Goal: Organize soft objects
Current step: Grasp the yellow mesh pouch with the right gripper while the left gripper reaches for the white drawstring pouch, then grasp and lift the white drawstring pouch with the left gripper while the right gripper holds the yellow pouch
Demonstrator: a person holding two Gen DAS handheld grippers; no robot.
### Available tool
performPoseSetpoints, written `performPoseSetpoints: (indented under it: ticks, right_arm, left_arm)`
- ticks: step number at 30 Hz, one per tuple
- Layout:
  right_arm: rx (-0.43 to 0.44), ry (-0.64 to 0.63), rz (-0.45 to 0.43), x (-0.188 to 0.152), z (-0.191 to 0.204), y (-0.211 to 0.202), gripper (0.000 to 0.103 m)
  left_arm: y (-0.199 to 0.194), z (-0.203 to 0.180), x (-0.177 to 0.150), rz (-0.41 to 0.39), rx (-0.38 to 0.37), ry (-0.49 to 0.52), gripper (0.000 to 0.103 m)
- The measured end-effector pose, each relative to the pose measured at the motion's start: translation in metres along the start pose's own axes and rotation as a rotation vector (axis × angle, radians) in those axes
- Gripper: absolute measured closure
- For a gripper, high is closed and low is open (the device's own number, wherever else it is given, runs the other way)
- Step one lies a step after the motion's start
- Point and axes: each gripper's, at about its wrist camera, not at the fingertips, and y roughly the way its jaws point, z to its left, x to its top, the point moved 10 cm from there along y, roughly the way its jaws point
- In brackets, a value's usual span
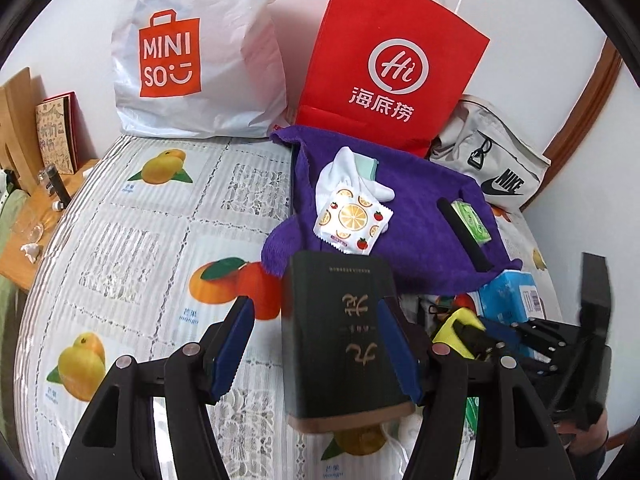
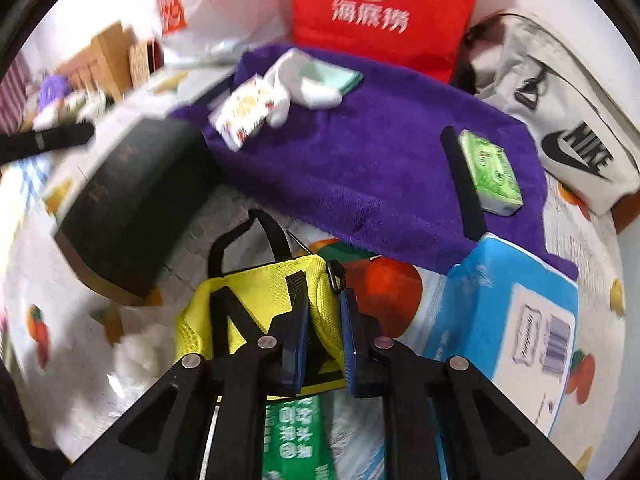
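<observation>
My left gripper [image 1: 316, 308] is shut on a thick dark book [image 1: 340, 344], spine towards the camera, held clear of the fruit-print cloth [image 1: 140, 240]. In the right wrist view the book [image 2: 132, 208] hangs tilted at the left. My right gripper [image 2: 325, 300] is shut on the fabric of a small yellow bag [image 2: 256, 300] with a black handle. Behind both lies a purple towel [image 1: 420, 216] carrying a white sock [image 1: 348, 176], a fruit-print tissue packet [image 1: 352, 220] and a green tissue pack [image 2: 492, 172].
A blue tissue box [image 2: 500, 308] sits right of the yellow bag; a green packet [image 2: 296, 436] lies under my right gripper. A white plastic bag [image 1: 192, 60], a red paper bag [image 1: 392, 64] and a grey sports bag [image 1: 492, 168] line the wall. A wooden side table [image 1: 24, 248] stands left.
</observation>
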Motion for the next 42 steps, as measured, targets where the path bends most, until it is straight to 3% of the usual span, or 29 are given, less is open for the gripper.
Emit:
performPoseSetpoints:
  ticks: [5, 12, 25, 32, 42]
  right_arm:
    - [0.013, 0.108, -0.090, -0.006, -0.005, -0.041, 0.089]
    - [0.041, 0.189, -0.157, -0.042, 0.000, -0.094, 0.089]
    - [0.059, 0.261, -0.164, -0.142, -0.011, -0.130, 0.089]
    - [0.037, 0.331, -0.145, -0.173, -0.045, -0.123, 0.089]
    - [0.028, 0.401, -0.144, -0.185, -0.087, -0.110, 0.089]
  left_arm:
    - [-0.015, -0.001, -0.014, -0.007, -0.001, 0.003, 0.041]
    - [-0.032, -0.016, -0.051, 0.004, -0.004, 0.032, 0.041]
    - [-0.014, -0.077, -0.114, 0.039, -0.032, 0.156, 0.042]
    - [0.013, -0.089, -0.121, 0.055, -0.023, 0.167, 0.053]
    - [0.039, -0.094, -0.122, 0.093, -0.012, 0.190, 0.081]
